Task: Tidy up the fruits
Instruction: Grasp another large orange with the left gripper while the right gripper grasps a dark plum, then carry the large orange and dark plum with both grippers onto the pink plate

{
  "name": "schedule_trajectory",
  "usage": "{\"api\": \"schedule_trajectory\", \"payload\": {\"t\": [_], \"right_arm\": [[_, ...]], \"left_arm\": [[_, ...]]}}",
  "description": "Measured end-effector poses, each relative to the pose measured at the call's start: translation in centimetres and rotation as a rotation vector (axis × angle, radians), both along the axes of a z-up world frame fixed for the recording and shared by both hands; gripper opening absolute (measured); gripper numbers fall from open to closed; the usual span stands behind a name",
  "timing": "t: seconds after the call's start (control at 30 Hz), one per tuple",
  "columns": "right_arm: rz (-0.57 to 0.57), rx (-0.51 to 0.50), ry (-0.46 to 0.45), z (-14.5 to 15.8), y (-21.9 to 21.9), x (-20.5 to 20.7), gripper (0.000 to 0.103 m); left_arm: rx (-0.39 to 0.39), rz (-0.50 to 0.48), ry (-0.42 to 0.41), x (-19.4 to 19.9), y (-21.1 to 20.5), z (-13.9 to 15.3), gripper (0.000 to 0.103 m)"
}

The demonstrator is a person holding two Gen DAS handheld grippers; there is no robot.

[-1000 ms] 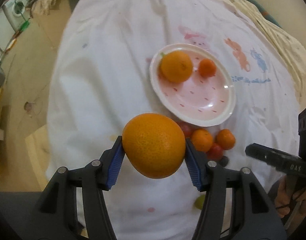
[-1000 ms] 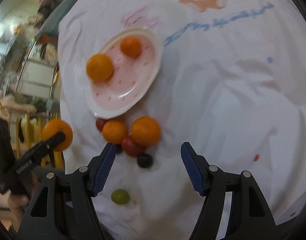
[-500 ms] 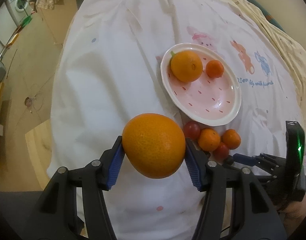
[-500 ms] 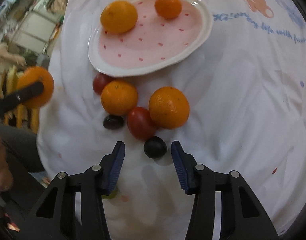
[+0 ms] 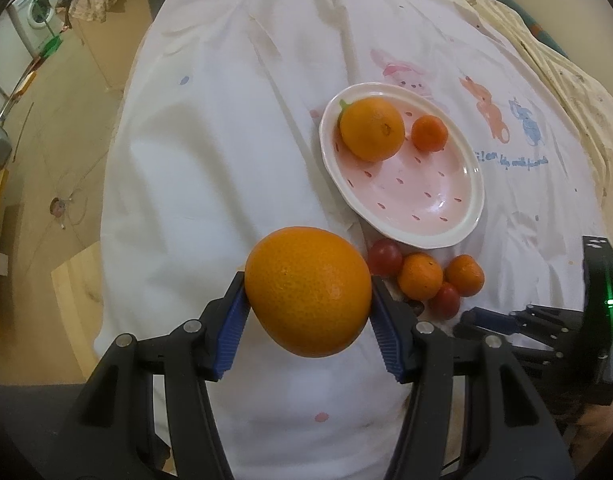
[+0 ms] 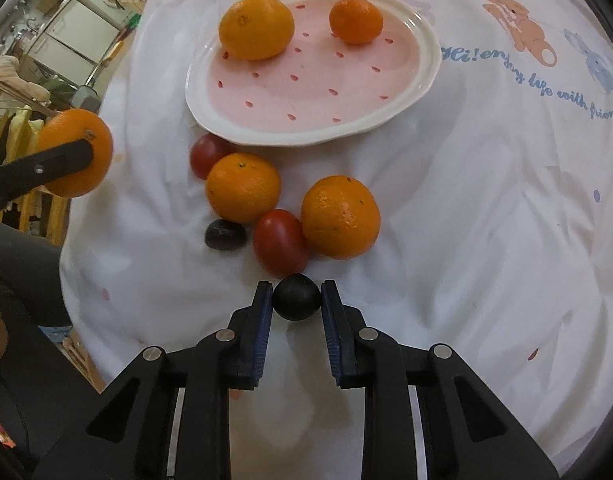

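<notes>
Two claws, left [image 5: 308, 304] gripping orange [image 5: 308, 290], right [image 6: 297, 298] pinching plum [image 6: 297, 296]

Soft even indoor light, glare on plate [image 5: 446, 204], faint shadows, fisheye-bent dark corners, sharp focus

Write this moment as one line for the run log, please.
left gripper: holds orange | right gripper: shut on dark fruit | plate: two oranges

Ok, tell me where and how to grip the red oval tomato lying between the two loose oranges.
Grip the red oval tomato across its narrow middle, coming from above with fingers closing along its short axis. Its long axis tilts toward the pink speckled plate, and a loose orange touches its right side, so room there is tight.
</notes>
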State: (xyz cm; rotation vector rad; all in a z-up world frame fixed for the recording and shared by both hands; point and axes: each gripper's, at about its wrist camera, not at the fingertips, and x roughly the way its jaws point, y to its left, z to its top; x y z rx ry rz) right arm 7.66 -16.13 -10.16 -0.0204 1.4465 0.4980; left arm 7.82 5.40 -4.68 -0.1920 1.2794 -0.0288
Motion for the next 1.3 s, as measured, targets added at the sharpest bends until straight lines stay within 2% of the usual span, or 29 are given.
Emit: {"api": "schedule_trajectory", "payload": {"t": [0.3,0.53,0.63,0.9,1.1,1.3], "right_arm": [[-0.059,0.110,-0.032,3.1,-3.1,0.2,0.026],[-0.188,0.287,-0.185,8.2,-5.9,2.1,0.026],[-0.223,0.317,-0.224,9.1,-6.4,3.2,0.026],[-0.267,0.335,-0.230,8.9,-7.4,6.1,0.026],[-0.241,0.311,-0.242,8.3,-6.8,8.6,0.026],[-0.244,0.275,-0.200,6.3,-6.8,11.1,0.026]], "left_arm": [[0.039,-0.012,-0.001,0.2,0.1,-0.6,0.054],[0.017,-0.015,-0.032,0.8,-1.0,0.5,0.054],[0.034,-0.037,-0.036,1.9,-2.1,0.8,0.054],[0.082,-0.098,-0.034,4.7,-4.7,0.5,0.054],[0.082,-0.163,-0.020,6.5,-6.2,-0.4,0.054],[0.108,-0.201,0.022,8.4,-7.7,-2.5,0.054]]}}
